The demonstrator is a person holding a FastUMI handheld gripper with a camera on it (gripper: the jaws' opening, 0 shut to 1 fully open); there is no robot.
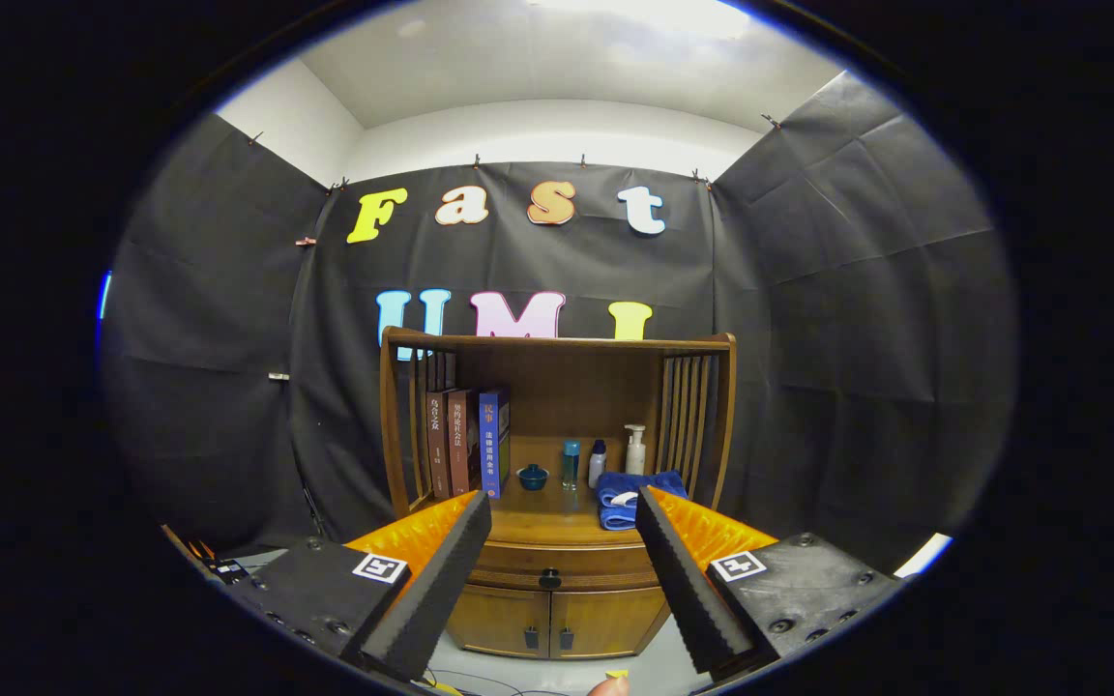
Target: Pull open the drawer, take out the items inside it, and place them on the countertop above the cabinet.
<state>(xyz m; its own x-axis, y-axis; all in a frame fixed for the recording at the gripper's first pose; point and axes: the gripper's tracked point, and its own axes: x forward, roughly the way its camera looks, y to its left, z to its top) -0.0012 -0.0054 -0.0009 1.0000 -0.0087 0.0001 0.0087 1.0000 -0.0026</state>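
Note:
A wooden cabinet (557, 599) stands ahead against the black wall. Its drawer (557, 564) is closed, with a small dark knob (549, 579) at its middle, seen between my fingers and some way beyond them. The countertop (547, 517) above the drawer carries three upright books (465, 443) on the left, a small teal bowl (532, 476), three bottles (599, 460) and folded blue towels (627, 498) on the right. My gripper (562, 507) is open, fingers spread wide with nothing between them, well short of the cabinet. What lies inside the drawer is hidden.
Slatted wooden side rails (688, 416) and a top shelf board (557, 340) frame the countertop. Two lower doors (549, 621) with dark handles sit under the drawer. Cables (480, 681) lie on the pale floor. A fingertip (608, 686) shows below the fingers.

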